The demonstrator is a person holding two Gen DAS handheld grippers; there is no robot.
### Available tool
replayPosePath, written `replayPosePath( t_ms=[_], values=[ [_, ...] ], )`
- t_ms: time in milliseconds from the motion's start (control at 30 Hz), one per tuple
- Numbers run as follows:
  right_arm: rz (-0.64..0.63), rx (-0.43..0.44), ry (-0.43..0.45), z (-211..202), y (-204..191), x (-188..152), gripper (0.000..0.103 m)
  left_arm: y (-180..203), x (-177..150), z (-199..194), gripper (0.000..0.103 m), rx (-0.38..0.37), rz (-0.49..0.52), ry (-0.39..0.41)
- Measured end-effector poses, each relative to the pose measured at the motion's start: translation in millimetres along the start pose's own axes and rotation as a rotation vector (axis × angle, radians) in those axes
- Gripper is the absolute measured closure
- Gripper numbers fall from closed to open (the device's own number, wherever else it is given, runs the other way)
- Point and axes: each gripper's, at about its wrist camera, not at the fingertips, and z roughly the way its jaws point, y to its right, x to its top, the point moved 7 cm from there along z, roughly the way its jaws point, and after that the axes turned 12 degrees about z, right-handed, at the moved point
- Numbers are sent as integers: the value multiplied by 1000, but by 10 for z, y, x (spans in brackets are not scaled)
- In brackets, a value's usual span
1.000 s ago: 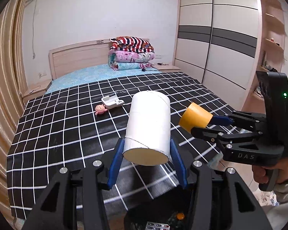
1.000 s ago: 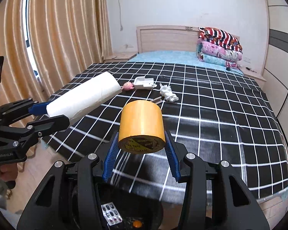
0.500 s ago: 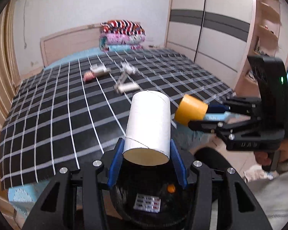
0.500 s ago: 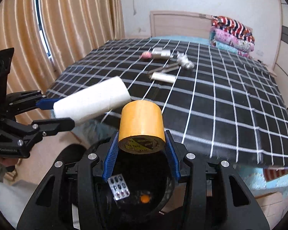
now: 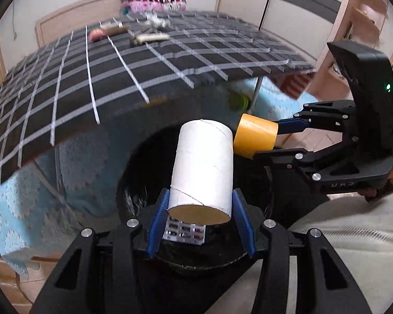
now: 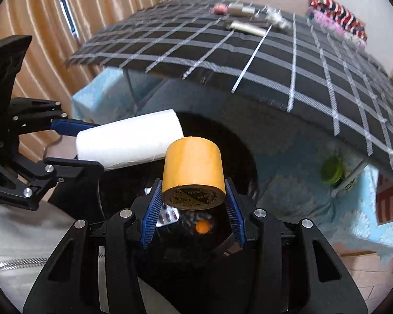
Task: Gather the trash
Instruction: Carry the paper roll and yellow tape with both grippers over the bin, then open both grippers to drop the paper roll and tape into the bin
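My left gripper (image 5: 200, 219) is shut on a white cardboard tube (image 5: 203, 167), which points forward over a black bin (image 5: 133, 183) at the foot of the bed. Just to its right, my right gripper (image 6: 192, 210) is shut on a roll of yellow tape (image 6: 192, 166), also above the bin (image 6: 243, 162). A pill blister pack (image 5: 186, 233) and a small orange ball (image 6: 203, 226) lie inside the bin. The right gripper (image 5: 262, 141) with the tape shows in the left wrist view; the left gripper (image 6: 91, 144) with the tube (image 6: 129, 144) shows in the right wrist view.
The bed with a black checked cover (image 5: 65, 78) rises behind the bin, over a blue sheet (image 5: 73, 172). Several small items (image 6: 246, 27) lie far up on the cover. Curtains (image 6: 39, 26) hang at the left, a wardrobe (image 5: 288, 7) stands at the right. A pale garment (image 5: 348, 225) shows below.
Both grippers have sunk and tipped downward, from over the bed to above the black bin. The tube and the tape stay held. The bed has slid up in both views.
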Motion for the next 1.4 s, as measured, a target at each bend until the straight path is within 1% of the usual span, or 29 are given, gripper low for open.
replayPosePath(
  t_ms=[100,200,267,400,500,733,867,967,1333,1400],
  values=[
    [7,-2,-49,141,16,-101,57,39,-94,142,56,-6,8,-43],
    [13,-8,-98,269,28,-184,57,45,-199,311,56,23,38,-92],
    [10,-12,-126,343,24,-235,57,26,-266,425,56,5,30,-118],
    [8,-14,-200,534,21,-379,57,32,-369,568,55,-4,40,-158],
    [17,-8,-229,627,25,-391,57,23,-454,674,55,-11,42,-189],
    [66,-12,-310,848,85,-436,57,-49,-524,892,53,-29,16,-261],
    [51,-25,-330,926,71,-454,57,-33,-561,1000,52,-37,23,-292],
    [42,-39,-333,951,56,-449,56,-67,-568,1027,51,-36,19,-299],
    [43,-42,-331,946,68,-422,56,-100,-549,999,50,-34,-5,-286],
    [43,-42,-327,934,81,-421,56,-98,-534,973,46,-34,-7,-274]
  ],
)
